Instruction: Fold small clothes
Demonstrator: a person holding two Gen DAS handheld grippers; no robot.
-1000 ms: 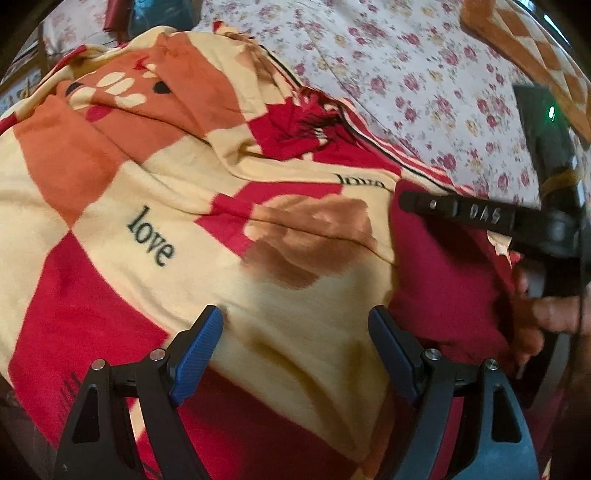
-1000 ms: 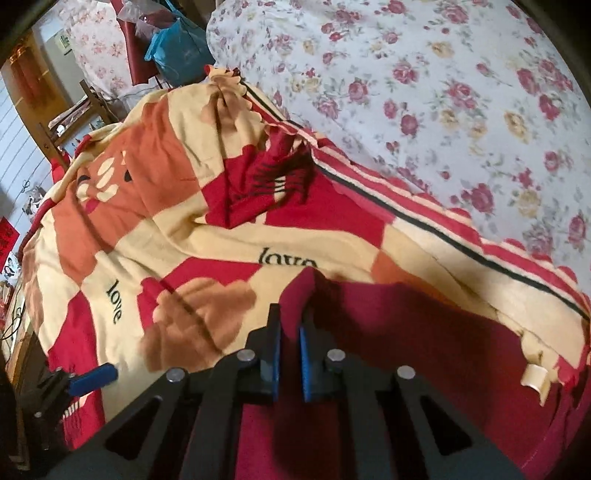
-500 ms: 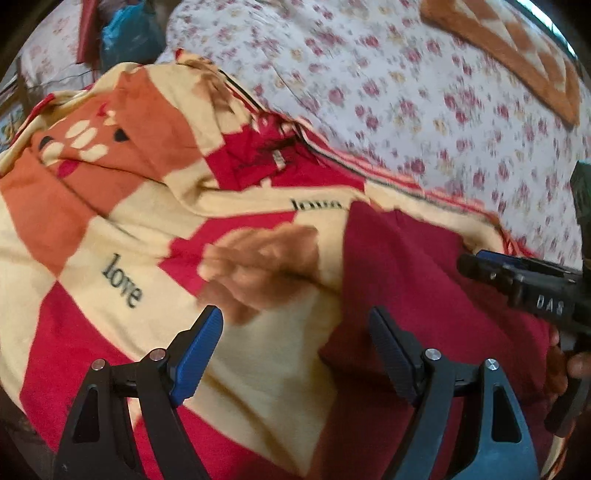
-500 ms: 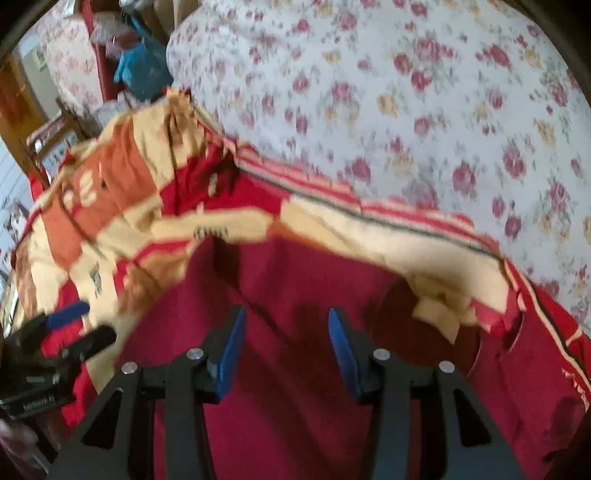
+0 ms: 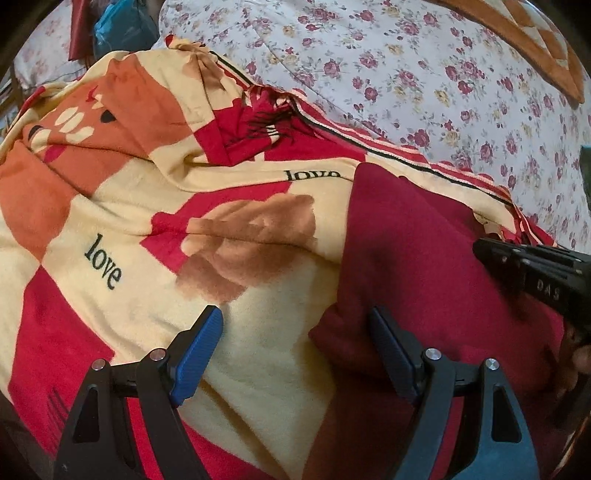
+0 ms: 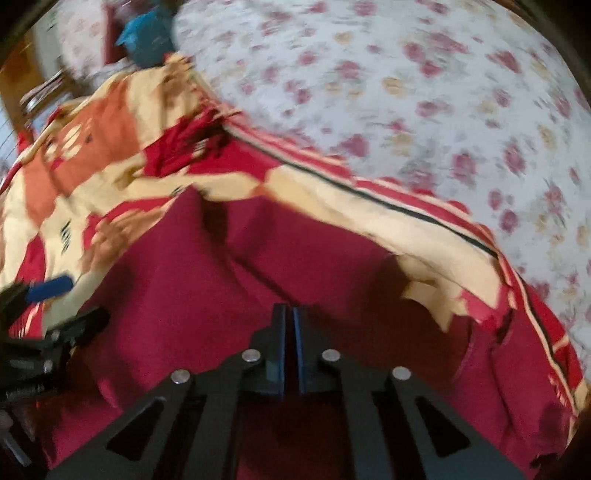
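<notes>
"love" is printed in black on the blanket [image 5: 122, 206] twice: once at left on a cream square, once further back, partly cut off by a fold. "DAS" reads in pale letters on the right gripper [image 5: 491, 254] body, seen from the left wrist view. No other writing is legible; the right wrist view is motion-blurred.

Blanket: fleecy, checkered in cream, red and orange squares, with brown paw-like blotches, white paw dots on an orange patch, and a striped red edge with a thin black line. It is rumpled into soft folds. Under it is a sheet [image 5: 424, 66], white with small red and yellow roses. An orange-and-cream checked cloth [image 5: 546, 40] is at top right. A teal bag [image 5: 122, 26] is beyond the bed.

Garment [image 5: 424, 258]: plain dark red, soft fuzzy knit-like fabric with no print. It lies on the blanket at the right, near the striped edge, with a straight left edge and a rounded lower-left corner; a crease runs diagonally across it in the right wrist view [image 6: 295, 258].

Left gripper [image 5: 295, 343]: jaws wide apart, blue ribbed pads, holding nothing, right pad [image 5: 391, 354] over the garment's corner, left pad over cream blanket. Right gripper [image 6: 289, 317]: jaws nearly closed with a thin slit between the blue pads, above the garment; cannot tell whether any cloth is pinched.
</notes>
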